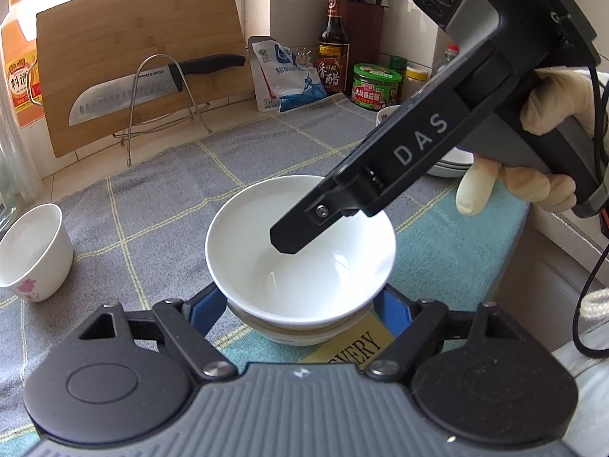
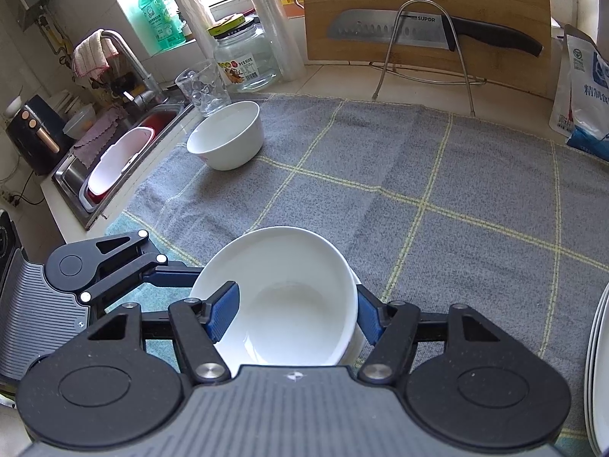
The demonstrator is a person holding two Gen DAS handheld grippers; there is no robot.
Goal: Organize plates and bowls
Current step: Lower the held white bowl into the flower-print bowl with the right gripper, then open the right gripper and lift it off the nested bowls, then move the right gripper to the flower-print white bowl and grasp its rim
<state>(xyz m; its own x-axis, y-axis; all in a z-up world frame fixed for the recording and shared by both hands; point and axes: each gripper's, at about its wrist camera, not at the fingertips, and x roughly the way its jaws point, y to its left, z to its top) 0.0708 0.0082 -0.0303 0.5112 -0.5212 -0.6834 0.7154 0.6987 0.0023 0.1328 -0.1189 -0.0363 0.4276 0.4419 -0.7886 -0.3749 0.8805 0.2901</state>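
Note:
A white bowl (image 1: pixel 300 251) sits nested on a stack of bowls (image 1: pixel 297 333) on the cloth. My left gripper (image 1: pixel 298 304) is open, its blue fingers either side of the stack's base. My right gripper (image 2: pixel 293 316) straddles the top bowl (image 2: pixel 289 297): one blue finger (image 2: pixel 222 312) is inside the bowl, the other (image 2: pixel 367 318) outside its rim. From the left wrist view the right gripper's finger (image 1: pixel 297 232) dips into the bowl. Another white bowl (image 2: pixel 228 133) stands at the cloth's far left; it also shows in the left wrist view (image 1: pixel 32 251). Stacked plates (image 2: pixel 597 373) lie at right.
A grey checked cloth (image 2: pixel 418 190) covers the counter. A cutting board (image 1: pixel 141 57) and a knife (image 1: pixel 152 87) on a wire rack stand at the back. Bottles and jars (image 1: pixel 335 49) line the back right. A glass (image 2: pixel 203 87), a jar (image 2: pixel 243 57) and the sink (image 2: pixel 114 160) are left.

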